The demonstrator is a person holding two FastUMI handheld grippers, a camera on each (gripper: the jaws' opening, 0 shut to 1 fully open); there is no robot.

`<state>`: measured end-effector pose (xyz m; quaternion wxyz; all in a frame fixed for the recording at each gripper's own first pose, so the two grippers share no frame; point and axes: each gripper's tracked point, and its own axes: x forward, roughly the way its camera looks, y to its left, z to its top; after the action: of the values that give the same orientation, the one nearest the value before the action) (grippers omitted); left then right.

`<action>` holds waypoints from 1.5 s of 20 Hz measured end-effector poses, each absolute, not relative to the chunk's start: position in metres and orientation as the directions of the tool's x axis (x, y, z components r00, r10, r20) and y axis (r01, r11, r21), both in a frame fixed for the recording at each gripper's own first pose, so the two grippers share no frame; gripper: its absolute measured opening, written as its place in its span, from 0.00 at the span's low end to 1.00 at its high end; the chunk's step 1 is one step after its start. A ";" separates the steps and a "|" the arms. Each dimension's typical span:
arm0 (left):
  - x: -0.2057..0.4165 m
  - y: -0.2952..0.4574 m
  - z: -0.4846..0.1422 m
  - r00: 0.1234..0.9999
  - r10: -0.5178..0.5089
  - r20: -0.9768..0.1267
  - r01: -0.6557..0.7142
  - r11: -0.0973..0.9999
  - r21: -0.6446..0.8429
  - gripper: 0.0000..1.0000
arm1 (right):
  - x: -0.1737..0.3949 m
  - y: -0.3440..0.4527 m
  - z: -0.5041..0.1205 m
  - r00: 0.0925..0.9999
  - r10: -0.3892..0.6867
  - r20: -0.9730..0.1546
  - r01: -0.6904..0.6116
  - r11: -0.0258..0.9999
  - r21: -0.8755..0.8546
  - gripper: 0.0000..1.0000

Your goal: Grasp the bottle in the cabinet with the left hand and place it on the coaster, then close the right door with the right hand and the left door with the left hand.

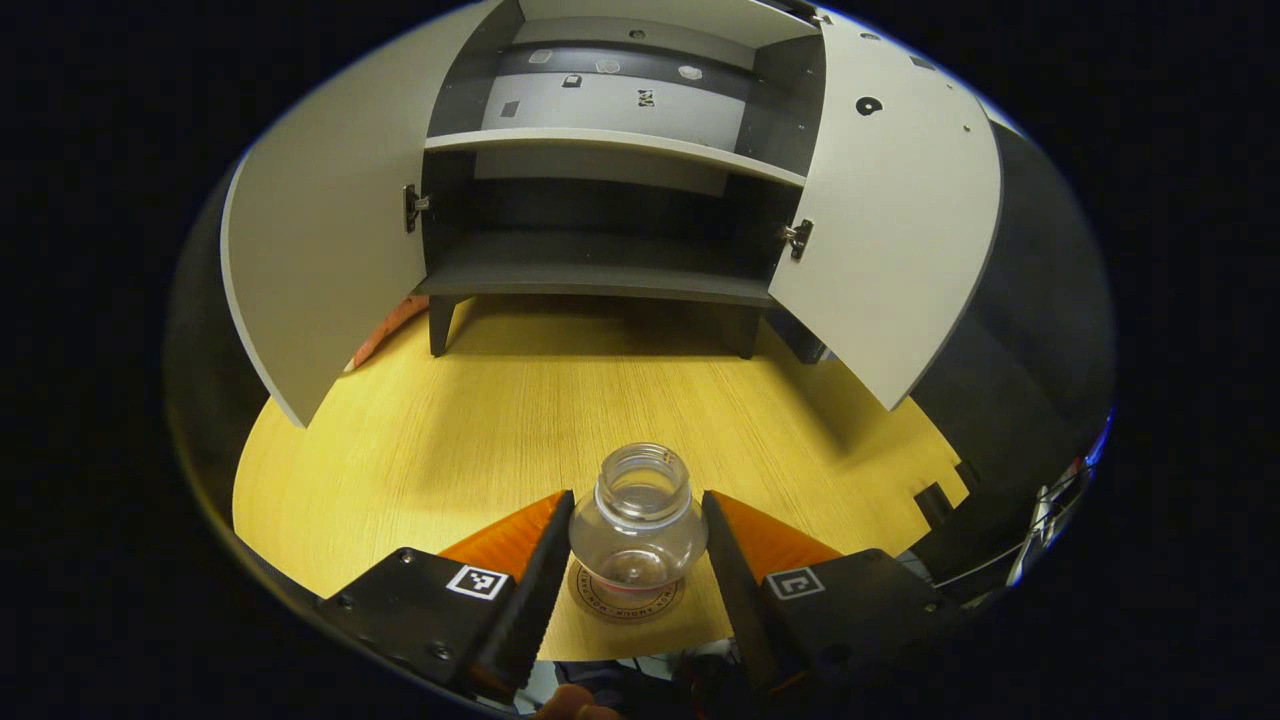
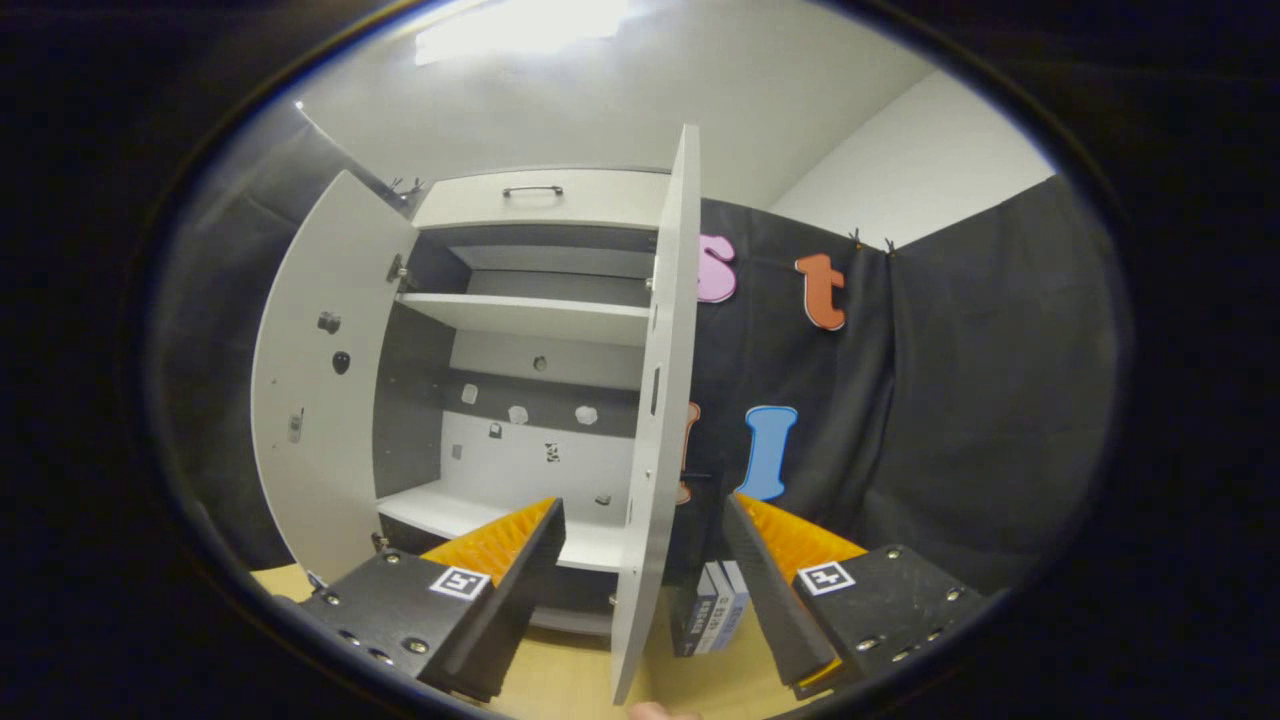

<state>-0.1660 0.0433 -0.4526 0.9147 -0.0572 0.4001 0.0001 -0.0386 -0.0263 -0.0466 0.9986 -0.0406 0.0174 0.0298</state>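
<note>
So my right fingers (image 2: pixel 640 590) are spread wide with the right door (image 2: pixel 660 400) edge-on straight between them, way closer than my left fingers (image 1: pixel 638 560), which sit loose around the bottle (image 1: pixel 640 520) on the coaster (image 1: pixel 625 600).

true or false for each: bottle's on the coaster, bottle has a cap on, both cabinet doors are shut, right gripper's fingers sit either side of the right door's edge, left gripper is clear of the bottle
1. The bottle stands on the coaster. True.
2. The bottle has a cap on. False: its mouth is open.
3. Both cabinet doors are shut. False: the left door and the right door both stand open.
4. The right gripper has its fingers either side of the right door's edge. True.
5. The left gripper is well clear of the bottle. False: the bottle sits between its fingers.
</note>
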 end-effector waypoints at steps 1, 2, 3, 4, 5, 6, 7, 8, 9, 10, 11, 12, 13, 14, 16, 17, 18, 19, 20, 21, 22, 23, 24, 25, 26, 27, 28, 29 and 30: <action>-0.166 0.044 -0.453 0.677 -0.044 -0.735 -0.045 0.994 -0.101 0.79 | -0.038 -0.026 -0.048 0.997 0.061 -0.037 -0.064 0.995 -0.077 0.94; -0.165 0.044 -0.453 0.676 -0.041 -0.736 -0.043 0.995 -0.095 0.79 | -0.039 -0.027 -0.048 0.997 0.061 -0.037 -0.064 0.995 -0.077 0.96; -0.164 0.044 -0.453 0.678 -0.035 -0.734 -0.043 0.995 -0.087 0.79 | -0.038 -0.027 -0.046 0.998 0.060 -0.035 -0.062 0.995 -0.077 0.96; -0.162 0.045 -0.452 0.679 -0.032 -0.733 -0.042 0.996 -0.082 0.79 | -0.038 -0.027 -0.046 0.998 0.058 -0.034 -0.061 0.995 -0.078 0.96; -0.160 0.045 -0.453 0.681 -0.029 -0.731 -0.042 0.996 -0.079 0.79 | -0.038 -0.027 -0.047 0.998 0.057 -0.034 -0.059 0.995 -0.079 0.96; -0.158 0.047 -0.454 0.681 -0.023 -0.732 -0.046 0.996 -0.074 0.81 | -0.037 -0.026 -0.047 0.998 0.056 -0.035 -0.058 0.995 -0.083 0.94; -0.158 0.047 -0.455 0.677 -0.020 -0.736 -0.050 0.996 -0.072 0.82 | -0.037 -0.026 -0.046 0.998 0.056 -0.035 -0.058 0.994 -0.087 0.94; -0.157 0.047 -0.456 0.669 -0.020 -0.743 -0.054 0.996 -0.076 0.87 | -0.036 -0.025 -0.046 0.998 0.057 -0.033 -0.060 0.994 -0.092 0.94; -0.157 0.047 -0.458 0.664 -0.021 -0.747 -0.059 0.995 -0.080 0.90 | -0.036 -0.024 -0.045 0.998 0.059 -0.033 -0.062 0.993 -0.096 0.94; -0.157 0.047 -0.456 0.664 -0.021 -0.747 -0.061 0.995 -0.083 0.96 | -0.036 -0.023 -0.046 0.998 0.060 -0.035 -0.063 0.993 -0.099 0.96; -0.155 0.048 -0.457 0.665 -0.017 -0.747 -0.065 0.995 -0.080 0.97 | -0.035 -0.023 -0.047 0.997 0.061 -0.037 -0.065 0.993 -0.102 0.94; -0.154 0.048 -0.456 0.665 -0.016 -0.747 -0.065 0.995 -0.080 0.96 | -0.035 -0.023 -0.048 0.997 0.061 -0.039 -0.065 0.992 -0.104 0.96; -0.154 0.048 -0.455 0.668 -0.018 -0.744 -0.065 0.995 -0.082 0.96 | -0.035 -0.022 -0.048 0.997 0.061 -0.040 -0.065 0.992 -0.106 0.94; -0.152 0.047 -0.452 0.671 -0.024 -0.741 -0.061 0.994 -0.087 0.96 | -0.034 -0.022 -0.049 0.997 0.060 -0.042 -0.064 0.992 -0.107 0.94; -0.150 0.046 -0.447 0.678 -0.026 -0.735 -0.055 0.995 -0.087 0.96 | -0.033 -0.020 -0.050 0.997 0.063 -0.045 -0.068 0.992 -0.107 0.96; -0.148 0.046 -0.445 0.683 -0.026 -0.730 -0.052 0.995 -0.084 0.96 | -0.033 -0.019 -0.051 0.997 0.065 -0.047 -0.070 0.992 -0.109 0.96; -0.147 0.046 -0.442 0.687 -0.026 -0.726 -0.050 0.995 -0.083 0.96 | -0.033 -0.019 -0.052 0.997 0.065 -0.049 -0.071 0.991 -0.111 0.94; -0.146 0.046 -0.439 0.691 -0.023 -0.722 -0.051 0.995 -0.081 0.96 | -0.032 -0.019 -0.054 0.996 0.066 -0.052 -0.071 0.991 -0.114 0.94; -0.144 0.047 -0.435 0.696 -0.018 -0.718 -0.054 0.996 -0.077 0.96 | -0.032 -0.018 -0.055 0.996 0.067 -0.054 -0.073 0.991 -0.117 0.94; -0.141 0.047 -0.428 0.706 -0.016 -0.708 -0.054 0.996 -0.076 0.96 | -0.032 -0.017 -0.056 0.996 0.068 -0.056 -0.075 0.990 -0.119 0.94; -0.137 0.047 -0.419 0.717 -0.014 -0.697 -0.053 0.996 -0.074 0.96 | -0.033 -0.017 -0.056 0.996 0.069 -0.057 -0.075 0.989 -0.123 0.94; -0.132 0.047 -0.409 0.733 -0.015 -0.680 -0.047 0.996 -0.073 0.96 | -0.033 -0.017 -0.056 0.996 0.068 -0.057 -0.075 0.989 -0.129 0.94; -0.126 0.045 -0.397 0.752 -0.020 -0.659 -0.037 0.997 -0.072 0.96 | -0.032 -0.017 -0.056 0.996 0.068 -0.057 -0.075 0.988 -0.134 0.94; -0.121 0.045 -0.384 0.769 -0.022 -0.639 -0.030 0.997 -0.070 1.00 | -0.032 -0.017 -0.057 0.996 0.069 -0.057 -0.076 0.987 -0.138 0.94; -0.115 0.043 -0.370 0.786 -0.026 -0.618 -0.025 0.997 -0.073 0.96 | -0.032 -0.017 -0.058 0.996 0.071 -0.056 -0.079 0.987 -0.141 0.94; -0.108 0.042 -0.353 0.807 -0.029 -0.590 -0.022 0.997 -0.080 0.96 | -0.032 -0.016 -0.058 0.996 0.072 -0.056 -0.080 0.986 -0.144 0.94; -0.099 0.040 -0.335 0.830 -0.030 -0.557 -0.023 0.996 -0.088 0.96 | -0.032 -0.016 -0.057 0.996 0.072 -0.054 -0.079 0.986 -0.148 0.94; -0.090 0.042 -0.316 0.851 -0.024 -0.524 -0.028 0.995 -0.091 0.96 | -0.031 -0.017 -0.058 0.996 0.070 -0.052 -0.077 0.985 -0.152 0.94; -0.081 0.043 -0.297 0.872 -0.017 -0.490 -0.034 0.995 -0.094 0.96 | -0.031 -0.017 -0.058 0.996 0.068 -0.052 -0.075 0.985 -0.154 0.96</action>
<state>-0.0811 0.0428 -0.2968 0.9661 -0.0496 0.2532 0.0044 -0.0309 -0.0172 -0.0575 0.9960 -0.0784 0.0233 0.0359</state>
